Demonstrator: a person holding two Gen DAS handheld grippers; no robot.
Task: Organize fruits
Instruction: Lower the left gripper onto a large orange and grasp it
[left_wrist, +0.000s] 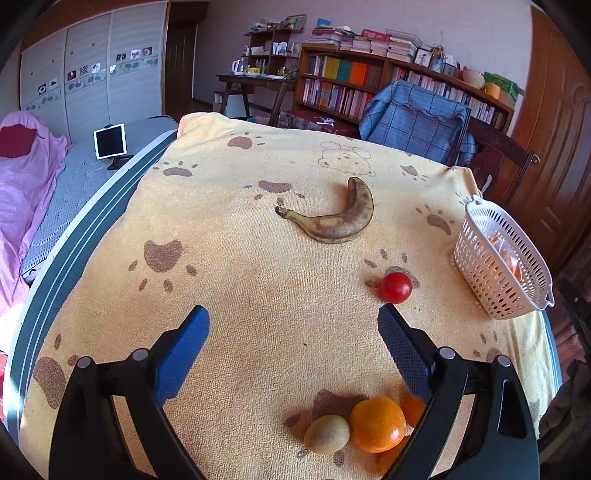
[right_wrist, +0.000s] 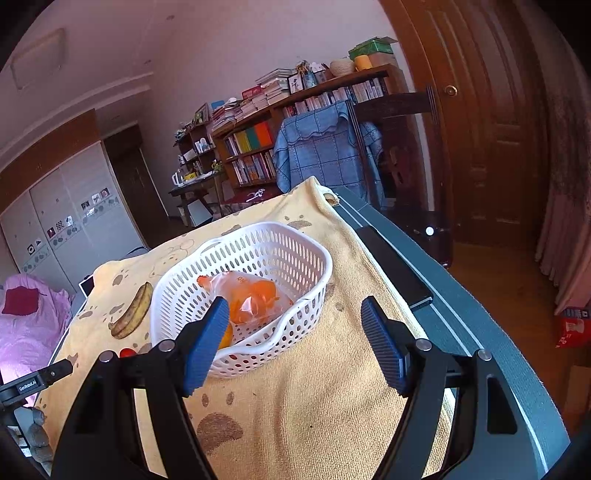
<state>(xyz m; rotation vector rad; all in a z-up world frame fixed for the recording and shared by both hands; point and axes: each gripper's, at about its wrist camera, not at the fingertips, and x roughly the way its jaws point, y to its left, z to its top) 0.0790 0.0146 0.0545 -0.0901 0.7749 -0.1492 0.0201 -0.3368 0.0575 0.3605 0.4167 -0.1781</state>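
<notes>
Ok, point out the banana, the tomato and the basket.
banana (left_wrist: 332, 225), left wrist view, middle of its curve.
tomato (left_wrist: 394, 288), left wrist view, centre of its skin.
basket (right_wrist: 258, 254), right wrist view, far inner wall.

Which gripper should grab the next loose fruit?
Left, probably. The left gripper is open above the round orange fruit and red tomato; the right gripper faces the white perforated plastic basket.

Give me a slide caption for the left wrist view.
Open left gripper above a yellow paw-print towel, with a browned banana, red tomato and orange outside the white perforated basket.
</notes>
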